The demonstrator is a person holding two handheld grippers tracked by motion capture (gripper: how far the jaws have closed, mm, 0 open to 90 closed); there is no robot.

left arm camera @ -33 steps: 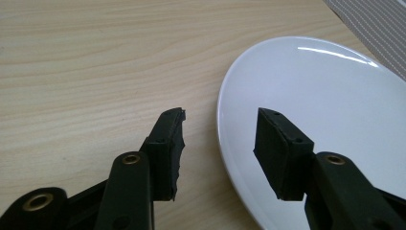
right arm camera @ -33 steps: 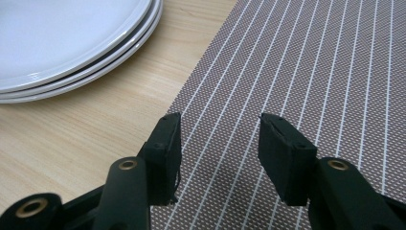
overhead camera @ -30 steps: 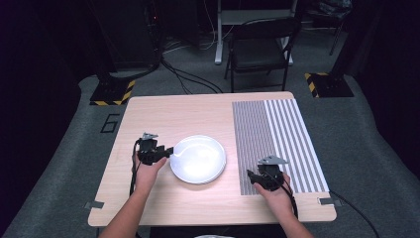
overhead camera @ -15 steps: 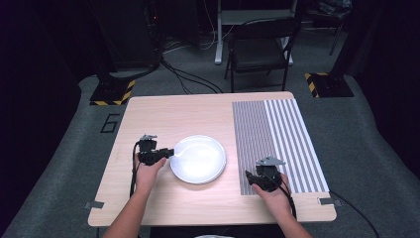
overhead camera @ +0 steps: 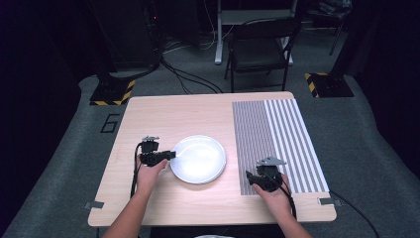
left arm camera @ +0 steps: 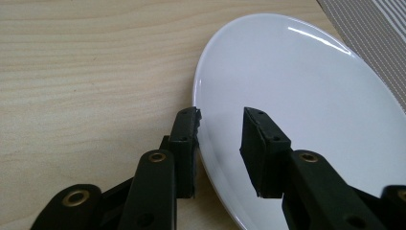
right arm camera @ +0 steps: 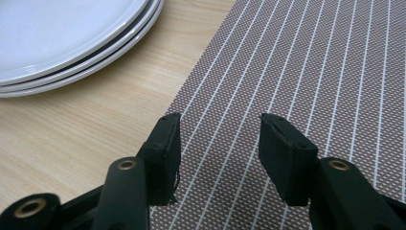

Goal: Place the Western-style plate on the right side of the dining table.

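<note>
At the near middle of the wooden table (overhead camera: 163, 111) sits a stack of white plates (overhead camera: 198, 158), just left of a striped placemat (overhead camera: 277, 139). The left gripper (left arm camera: 220, 125) has its jaws parted a moderate way and straddling the near-left rim of the top plate (left arm camera: 306, 96) — one jaw outside over the wood, the other above the plate's face — gripping nothing yet. To take that plate cleanly, I would judge the outer jaw needs to slip under the top rim alone before closing, or the whole stack may shift. The right gripper (right arm camera: 218, 129) hovers wide open and empty over the placement's edge. From above the plates read as one dish; the right gripper view, looking in low, shows three stacked rims.
</note>
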